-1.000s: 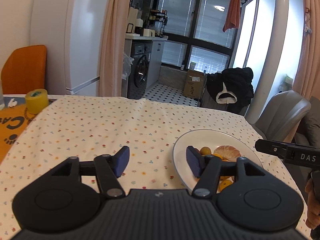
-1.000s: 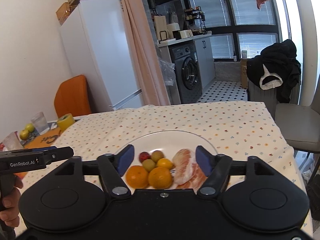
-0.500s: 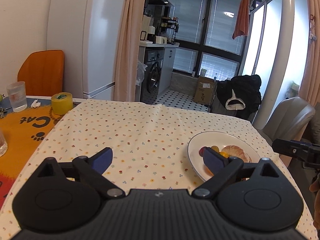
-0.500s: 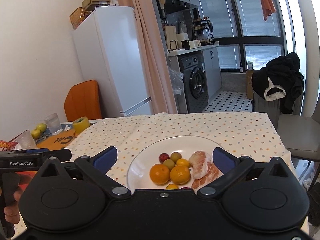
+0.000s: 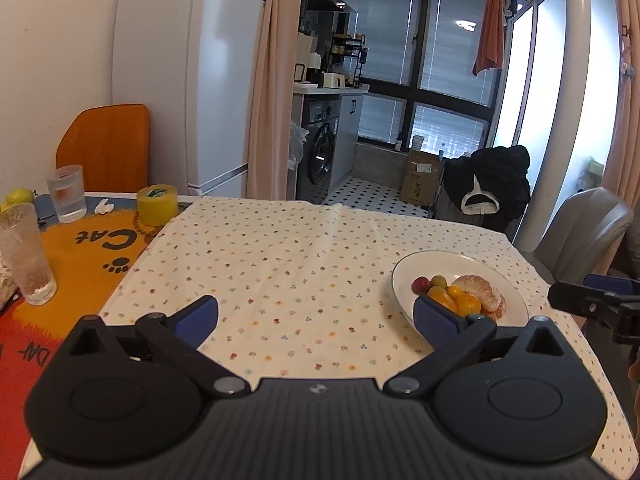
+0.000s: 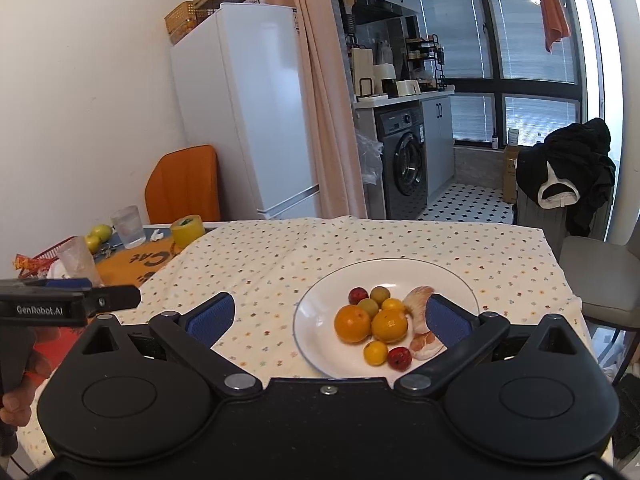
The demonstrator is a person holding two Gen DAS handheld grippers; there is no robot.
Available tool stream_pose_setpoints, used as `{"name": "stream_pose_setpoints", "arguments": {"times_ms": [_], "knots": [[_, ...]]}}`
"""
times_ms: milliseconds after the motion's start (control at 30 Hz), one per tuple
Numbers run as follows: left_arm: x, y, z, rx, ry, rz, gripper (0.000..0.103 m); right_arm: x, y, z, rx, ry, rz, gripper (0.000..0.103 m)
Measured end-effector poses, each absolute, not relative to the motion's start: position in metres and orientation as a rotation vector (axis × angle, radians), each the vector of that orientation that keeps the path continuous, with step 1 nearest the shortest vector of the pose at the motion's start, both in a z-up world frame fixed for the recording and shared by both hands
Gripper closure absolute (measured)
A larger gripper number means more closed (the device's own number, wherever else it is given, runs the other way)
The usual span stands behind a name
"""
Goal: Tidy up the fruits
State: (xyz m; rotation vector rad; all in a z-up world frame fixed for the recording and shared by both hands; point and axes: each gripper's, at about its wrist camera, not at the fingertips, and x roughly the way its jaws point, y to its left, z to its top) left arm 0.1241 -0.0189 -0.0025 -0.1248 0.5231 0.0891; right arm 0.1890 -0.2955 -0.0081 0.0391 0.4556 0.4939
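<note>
- Left wrist view: the left gripper [image 5: 316, 320] was held above the floral-print tablecloth [image 5: 280, 264], its blue-padded jaws spread wide, nothing between them.
- The round white ceramic plate [image 5: 404, 276] lay on the cloth toward the right, partly behind the right-hand finger.
- On the plate were a small red fruit [image 5: 419, 284], a small green fruit [image 5: 439, 280], orange citrus and a peeled pale-pink pomelo segment [image 5: 480, 290].
- The right gripper [image 5: 592, 300] showed at the right edge only as a black body; its opening could not be judged from this view.
- To the left, on an orange cat-print mat [image 5: 80, 256], stood a tall clear glass [image 5: 26, 258], a short clear glass [image 5: 67, 194] and a yellow roll of tape [image 5: 157, 205].
- Right wrist view: the right gripper [image 6: 328, 320] was above the near rim of the plate [image 6: 316, 312], jaws wide apart, gripping nothing.
- Fruit lay clustered at the plate's centre: two large oranges [image 6: 352, 323], touching; small yellow, green and red fruits around them; the pomelo segment [image 6: 418, 304] to the right, partly hidden by the right finger.
- The left gripper [image 6: 100, 302] entered from the left edge, held by a person's hand [image 6: 16, 404]; its jaws were out of frame here.
</note>
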Motion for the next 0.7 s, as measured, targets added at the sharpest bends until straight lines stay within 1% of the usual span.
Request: {"name": "stream_pose_setpoints", "arguments": {"times_ms": [200, 700], "knots": [[0.105, -0.014, 0.000, -0.140, 0.528, 0.108, 0.000, 0.172, -0.297, 0.000, 0.053, 0.447, 0.510, 0.000], [0.046, -0.011, 0.022, -0.110, 0.474, 0.095, 0.000, 0.132, -0.301, 0.006, 0.097, 0.490, 0.529, 0.000]]}}
